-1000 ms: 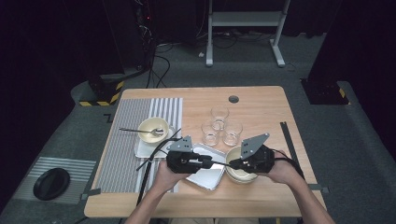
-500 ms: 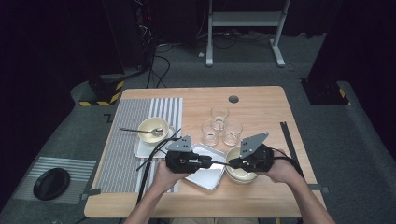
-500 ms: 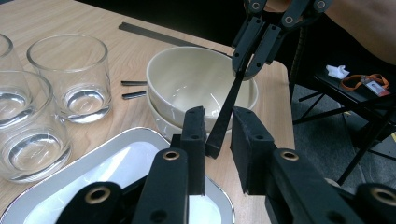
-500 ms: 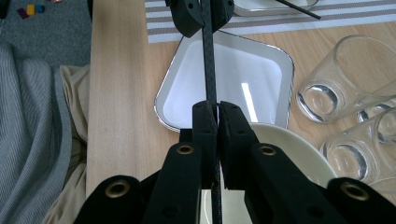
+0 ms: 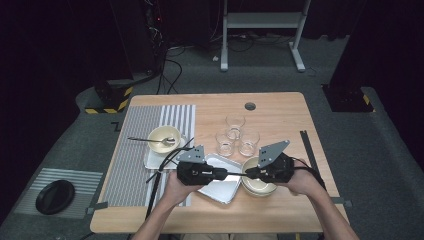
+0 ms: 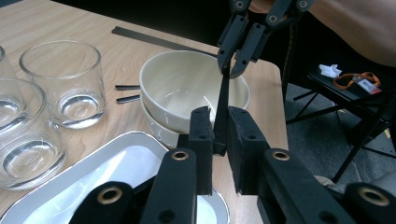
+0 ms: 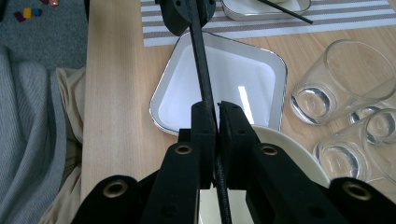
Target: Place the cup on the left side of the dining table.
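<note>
Both hand-held grippers hold one thin black chopstick between them, level above the worktop. Left hand-held gripper has its jaws drawn in around one end of the chopstick; the jaws have just been closing, the left pad sits against the stick, a slim gap shows on the other side. Right hand-held gripper is clamped tight on the other end, pads pressing the stick from both sides.

Landmark: the white rectangular tray near the front edge of the worktop. The chopstick spans above the tray's right part, running from over the tray to over the stacked cream bowls that sit just right of the tray, touching or nearly touching its edge. In the left gripper view the stick rises from the near jaws over the bowl up to the other gripper's tips.

Three clear glass tumblers stand clustered just behind the tray. Left-behind the tray, a second small tray with a cream bowl on it, a dark utensil lying across that bowl. This sits on a grey striped mat left of the tray. A black strip lies on the worktop well right of the tray, past the bowls. Left hand and right hand grip the gripper bodies, forearms coming in from the front edge, cables trailing left of the tray
</note>
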Demonstrator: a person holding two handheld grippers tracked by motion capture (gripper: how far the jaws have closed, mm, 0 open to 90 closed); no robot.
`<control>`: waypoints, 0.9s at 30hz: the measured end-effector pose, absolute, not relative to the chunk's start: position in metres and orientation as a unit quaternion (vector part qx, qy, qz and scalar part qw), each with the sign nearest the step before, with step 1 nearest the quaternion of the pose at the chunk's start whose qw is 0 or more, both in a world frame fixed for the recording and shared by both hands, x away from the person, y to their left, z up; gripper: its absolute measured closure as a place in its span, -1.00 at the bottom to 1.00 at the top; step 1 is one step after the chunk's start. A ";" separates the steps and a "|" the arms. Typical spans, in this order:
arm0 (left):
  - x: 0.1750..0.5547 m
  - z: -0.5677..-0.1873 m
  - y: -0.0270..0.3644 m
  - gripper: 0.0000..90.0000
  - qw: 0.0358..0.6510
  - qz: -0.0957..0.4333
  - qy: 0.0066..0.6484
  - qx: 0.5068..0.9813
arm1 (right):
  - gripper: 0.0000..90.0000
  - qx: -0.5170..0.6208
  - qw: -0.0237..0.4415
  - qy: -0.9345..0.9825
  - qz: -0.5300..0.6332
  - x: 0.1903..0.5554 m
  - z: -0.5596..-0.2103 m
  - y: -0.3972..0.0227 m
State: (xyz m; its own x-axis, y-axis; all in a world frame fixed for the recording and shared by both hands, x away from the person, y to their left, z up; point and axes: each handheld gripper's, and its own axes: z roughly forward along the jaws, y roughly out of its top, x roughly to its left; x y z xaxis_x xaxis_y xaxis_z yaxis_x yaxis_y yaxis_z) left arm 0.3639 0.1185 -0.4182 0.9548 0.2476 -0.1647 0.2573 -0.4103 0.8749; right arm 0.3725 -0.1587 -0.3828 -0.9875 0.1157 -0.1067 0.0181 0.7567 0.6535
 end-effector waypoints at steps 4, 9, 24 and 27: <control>0.364 -0.418 0.119 0.83 0.525 -0.010 0.143 0.839 | 0.88 0.034 0.072 0.935 0.345 0.373 -0.382 -0.159; 0.360 -0.416 0.118 0.88 0.536 -0.010 0.149 0.831 | 1.00 0.032 0.079 0.934 0.347 0.373 -0.377 -0.159; 0.359 -0.411 0.126 0.88 0.542 0.006 0.162 0.825 | 0.76 0.072 0.091 0.921 0.372 0.373 -0.381 -0.172; 0.359 -0.411 0.127 0.88 0.542 0.004 0.171 0.823 | 0.66 0.098 0.089 0.917 0.376 0.372 -0.382 -0.178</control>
